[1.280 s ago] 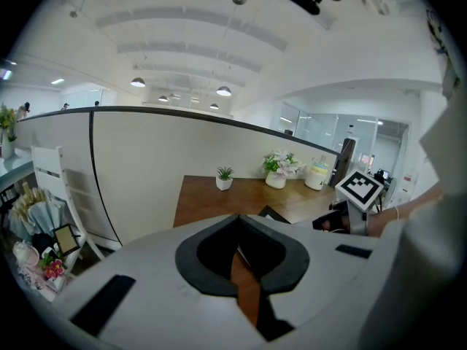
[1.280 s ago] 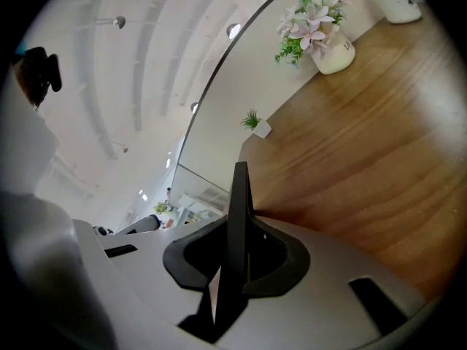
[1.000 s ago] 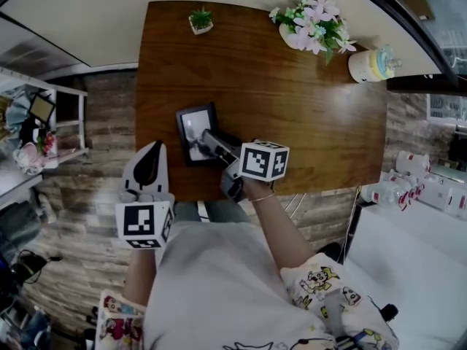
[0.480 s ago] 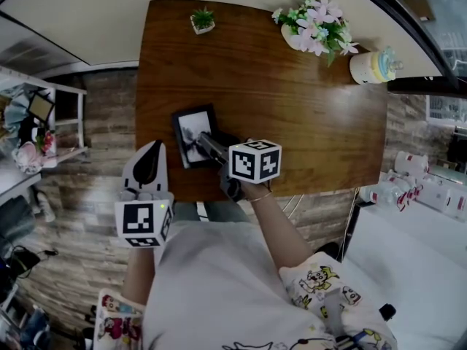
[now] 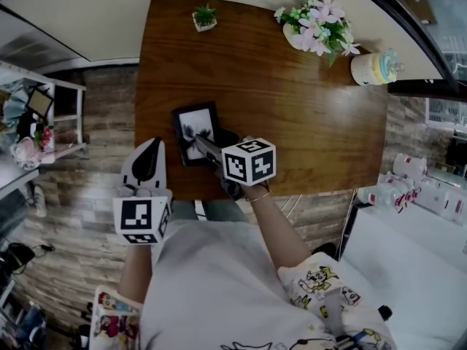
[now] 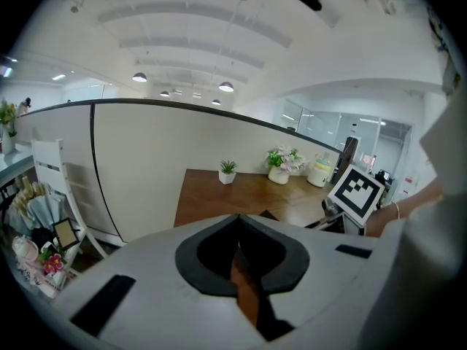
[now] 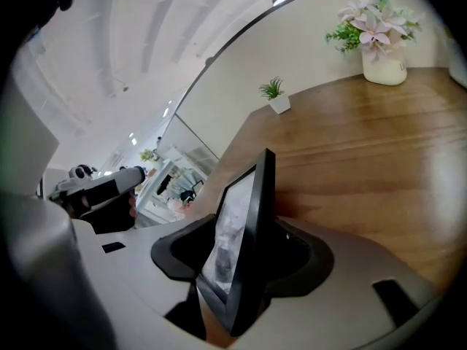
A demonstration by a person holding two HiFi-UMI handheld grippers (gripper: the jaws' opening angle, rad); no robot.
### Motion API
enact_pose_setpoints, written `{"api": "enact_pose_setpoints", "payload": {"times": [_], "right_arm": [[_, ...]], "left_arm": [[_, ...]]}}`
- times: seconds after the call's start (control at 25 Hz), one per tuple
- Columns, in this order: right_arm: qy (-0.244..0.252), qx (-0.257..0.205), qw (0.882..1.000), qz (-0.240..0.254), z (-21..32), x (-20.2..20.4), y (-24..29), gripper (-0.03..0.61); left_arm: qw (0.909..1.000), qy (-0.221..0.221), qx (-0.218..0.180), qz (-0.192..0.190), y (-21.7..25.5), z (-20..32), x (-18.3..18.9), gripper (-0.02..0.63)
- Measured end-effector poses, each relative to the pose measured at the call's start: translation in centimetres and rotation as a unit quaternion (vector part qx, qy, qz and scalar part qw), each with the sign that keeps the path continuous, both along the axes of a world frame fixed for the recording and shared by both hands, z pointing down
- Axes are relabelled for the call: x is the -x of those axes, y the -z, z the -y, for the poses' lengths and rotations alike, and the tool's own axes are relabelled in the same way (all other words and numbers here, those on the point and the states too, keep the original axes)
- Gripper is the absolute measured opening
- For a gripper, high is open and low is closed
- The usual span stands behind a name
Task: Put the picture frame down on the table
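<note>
A small black picture frame (image 5: 195, 133) with a grey photo is held over the near left part of the brown wooden table (image 5: 292, 100). My right gripper (image 5: 206, 150) is shut on its near edge. In the right gripper view the picture frame (image 7: 241, 246) stands edge-on between the jaws, tilted, above the table (image 7: 365, 152). My left gripper (image 5: 149, 165) hangs off the table's near left edge, shut with nothing in it. In the left gripper view the left gripper (image 6: 237, 257) shows its jaws together.
A small potted plant (image 5: 203, 17) stands at the far left of the table. A vase of pink flowers (image 5: 314, 25) stands at the far right, with a pale jar (image 5: 372, 65) beside it. White shelves (image 5: 36, 122) with clutter stand to the left.
The right gripper has drawn slightly left and nearer with the picture frame, and the frame has turned so that its photo faces up more.
</note>
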State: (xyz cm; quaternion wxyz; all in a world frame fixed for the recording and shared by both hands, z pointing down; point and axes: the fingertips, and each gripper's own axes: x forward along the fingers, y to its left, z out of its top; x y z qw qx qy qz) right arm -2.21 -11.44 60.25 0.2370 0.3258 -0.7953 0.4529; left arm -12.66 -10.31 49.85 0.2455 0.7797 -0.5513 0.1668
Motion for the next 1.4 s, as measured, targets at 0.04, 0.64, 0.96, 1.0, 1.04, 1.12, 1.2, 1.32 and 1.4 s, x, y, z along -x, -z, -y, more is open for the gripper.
{"api": "enact_pose_setpoints", "payload": {"times": [0.04,0.64,0.96,1.0,1.04,1.12,1.2,1.32,1.4], "right_arm": [[0.007,-0.004,1.000,-0.007,-0.1,0.0,-0.1,0.195],[0.025,-0.041,0.996,-0.072,-0.2,-1.9,-0.8,0.255],[0.015,-0.044,0.996,-0.072,-0.2,-2.7,-0.4,0.255],[0.015,-0.045,0.996,-0.072,-0.2,-2.8,-0.3,0.255],[0.015,-0.047,0.996,-0.071,-0.2,-2.7,-0.2,0.255],[0.015,-0.050,0.996,-0.068,-0.1,-2.8,0.2,0.255],[0.014,-0.054,0.996,-0.067,-0.1,-2.9,0.6,0.255],[0.014,-0.062,0.996,-0.064,-0.1,-3.0,1.4,0.255],[0.013,-0.069,0.996,-0.061,0.0,-3.0,2.1,0.255]], "left_arm": [[1.0000,0.001,0.001,0.000,0.0,0.0,0.0,0.003],[0.9999,0.010,0.000,0.003,0.0,-0.5,0.2,0.003],[0.9999,0.012,-0.005,0.003,0.3,-0.6,0.0,0.003],[0.9999,0.012,-0.006,0.003,0.3,-0.6,0.0,0.003],[0.9999,0.013,-0.007,0.003,0.4,-0.6,0.0,0.003],[0.9999,0.014,-0.010,0.004,0.7,-0.5,0.0,0.003],[0.9998,0.014,-0.014,0.004,1.0,-0.5,-0.1,0.003],[0.9997,0.013,-0.022,0.006,1.7,-0.4,-0.1,0.003],[0.9995,0.013,-0.027,0.007,2.2,-0.4,0.0,0.003]]}}
